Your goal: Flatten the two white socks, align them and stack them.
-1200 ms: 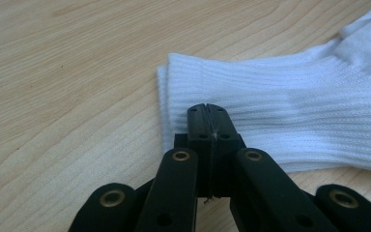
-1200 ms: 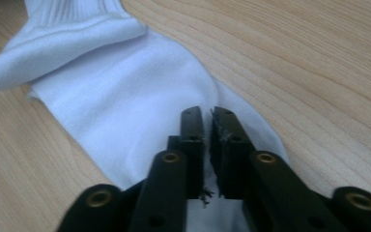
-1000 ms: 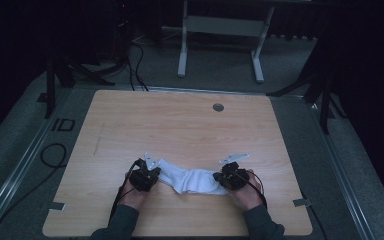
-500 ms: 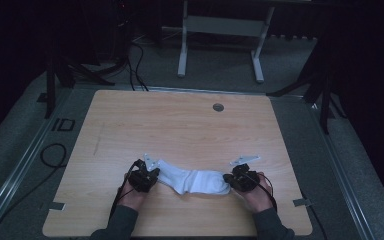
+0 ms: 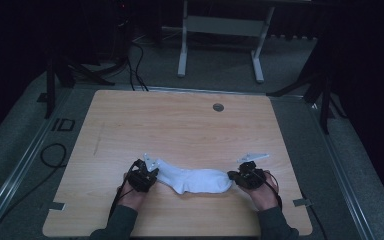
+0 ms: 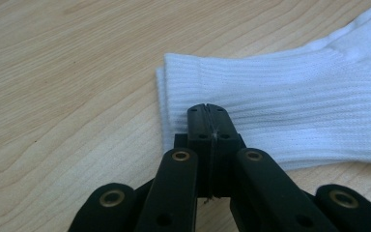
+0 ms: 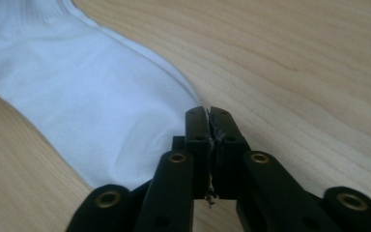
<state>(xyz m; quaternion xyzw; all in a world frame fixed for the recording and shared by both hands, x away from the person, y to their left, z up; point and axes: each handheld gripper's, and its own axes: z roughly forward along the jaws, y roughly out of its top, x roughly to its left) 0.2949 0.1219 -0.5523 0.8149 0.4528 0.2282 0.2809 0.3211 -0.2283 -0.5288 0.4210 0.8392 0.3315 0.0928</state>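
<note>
Stretched flatter since before, the sock sits with its cuff pinched in the closed left hand-held gripper, while the right hand-held gripper, jaws just easing apart at the toe, may let it bunch on the surface.

Two black claws, left claw and right claw, each topped by a pale grey three-cornered plate. Thin black cables trailing back from both along the forearms. Dark grey long sleeves down to the wrists. Seen close on the left claw: matte black jaws of flat bars, squared tips with small recessed screws, brass-coloured rivets at the pivots. Same build on the right claw: paired black links, brass-ringed holes, a frayed bit of thread along the seam between the pads.
</note>
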